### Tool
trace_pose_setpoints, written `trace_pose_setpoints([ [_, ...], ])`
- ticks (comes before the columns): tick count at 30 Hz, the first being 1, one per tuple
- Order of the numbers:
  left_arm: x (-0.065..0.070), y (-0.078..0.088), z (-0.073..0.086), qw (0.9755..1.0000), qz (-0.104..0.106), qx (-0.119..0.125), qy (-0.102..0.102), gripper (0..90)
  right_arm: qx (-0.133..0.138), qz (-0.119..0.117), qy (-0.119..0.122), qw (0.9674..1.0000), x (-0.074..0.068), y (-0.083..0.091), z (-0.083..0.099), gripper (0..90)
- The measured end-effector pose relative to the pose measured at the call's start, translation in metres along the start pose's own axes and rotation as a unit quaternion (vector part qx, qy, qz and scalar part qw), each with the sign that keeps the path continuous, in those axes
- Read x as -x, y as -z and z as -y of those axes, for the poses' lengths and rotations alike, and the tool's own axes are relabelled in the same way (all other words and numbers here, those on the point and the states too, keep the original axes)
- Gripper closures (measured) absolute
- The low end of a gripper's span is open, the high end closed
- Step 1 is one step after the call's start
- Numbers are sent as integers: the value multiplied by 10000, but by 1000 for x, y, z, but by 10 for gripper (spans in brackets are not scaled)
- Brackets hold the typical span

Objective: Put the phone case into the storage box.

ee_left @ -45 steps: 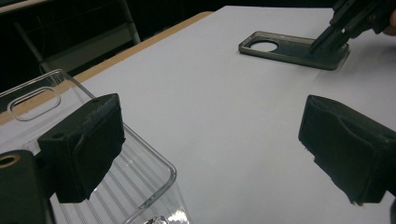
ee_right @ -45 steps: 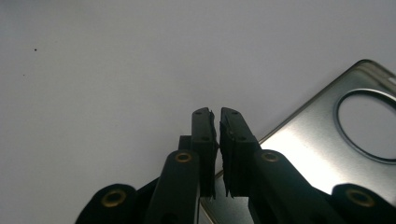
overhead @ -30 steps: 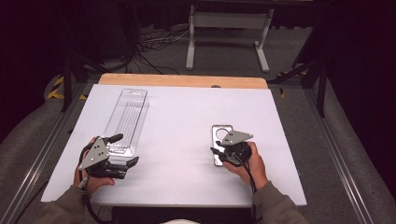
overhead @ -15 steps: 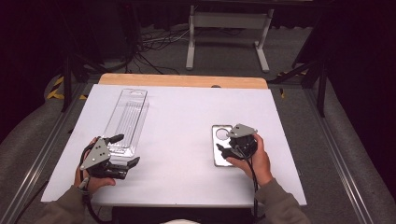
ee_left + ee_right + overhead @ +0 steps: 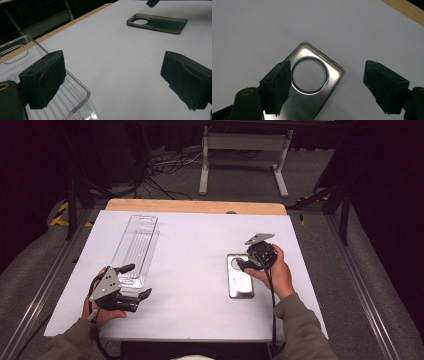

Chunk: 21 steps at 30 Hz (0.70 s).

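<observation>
So nearest our edge of the desk [image 5: 200, 245] we've got the left claw [image 5: 131, 281] parked well left of the phone case [image 5: 240, 276], its jaws spread with nothing between them, one of them hanging over the near end of the clear plastic tray [image 5: 136, 246]. In the left gripper view that tray [image 5: 50, 100] sits right under one jaw, and the phone case [image 5: 157, 23] lies well off across the bare white top.

The right claw [image 5: 243, 265] hovers over the far end of the phone case, right by the round camera cutout. Its jaws have just been opening and now stand wide; in the right gripper view they straddle the phone case [image 5: 312, 95] without touching it, so nothing's pinched.

Our guess on handling: it's a thin, light shell, glossy so probably slippery, and likely a bit bendy. Lying flat, it gives little to grab from above. We'd pinch across the long side rims, away from the cutout where the wall is thinnest.

Compared with a second ago, the right claw has slid farther up along the case and lifted a touch. The left one hasn't budged, and the case and tray lie where they were.
</observation>
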<state>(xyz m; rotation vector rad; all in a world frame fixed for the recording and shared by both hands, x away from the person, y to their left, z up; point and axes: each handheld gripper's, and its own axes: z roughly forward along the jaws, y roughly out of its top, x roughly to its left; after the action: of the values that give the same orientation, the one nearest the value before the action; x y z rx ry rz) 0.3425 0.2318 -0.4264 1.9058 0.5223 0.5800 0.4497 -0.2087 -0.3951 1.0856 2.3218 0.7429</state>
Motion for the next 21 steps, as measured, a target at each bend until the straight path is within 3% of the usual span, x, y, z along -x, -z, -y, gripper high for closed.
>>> trace_pose_setpoints([
  [4, 1, 0, 0, 10000, 53, 1, -16, 60, -537, -127, -166, 9983, 12, -16, -11, 294],
  [8, 0, 0, 0, 9999, 140, 25, 31, 58, -780, -174, -153, 9967, 17, -24, -14, 350],
  [10, 1, -1, -1, 9998, 182, 37, 35, 58, -1249, -333, -194, 9914, 21, -40, -15, 402],
  [15, 4, -2, -2, 9997, 219, 59, 10, 58, -1426, -479, -325, 9881, 28, -47, -16, 472],
  [18, 3, -4, -2, 9992, 341, 97, 162, 58, -1372, -576, -322, 9883, 31, -46, -17, 545],
  [21, 5, -5, -2, 9991, 389, 63, 143, 58, -1410, -622, -284, 9877, 31, -46, -18, 584],
])
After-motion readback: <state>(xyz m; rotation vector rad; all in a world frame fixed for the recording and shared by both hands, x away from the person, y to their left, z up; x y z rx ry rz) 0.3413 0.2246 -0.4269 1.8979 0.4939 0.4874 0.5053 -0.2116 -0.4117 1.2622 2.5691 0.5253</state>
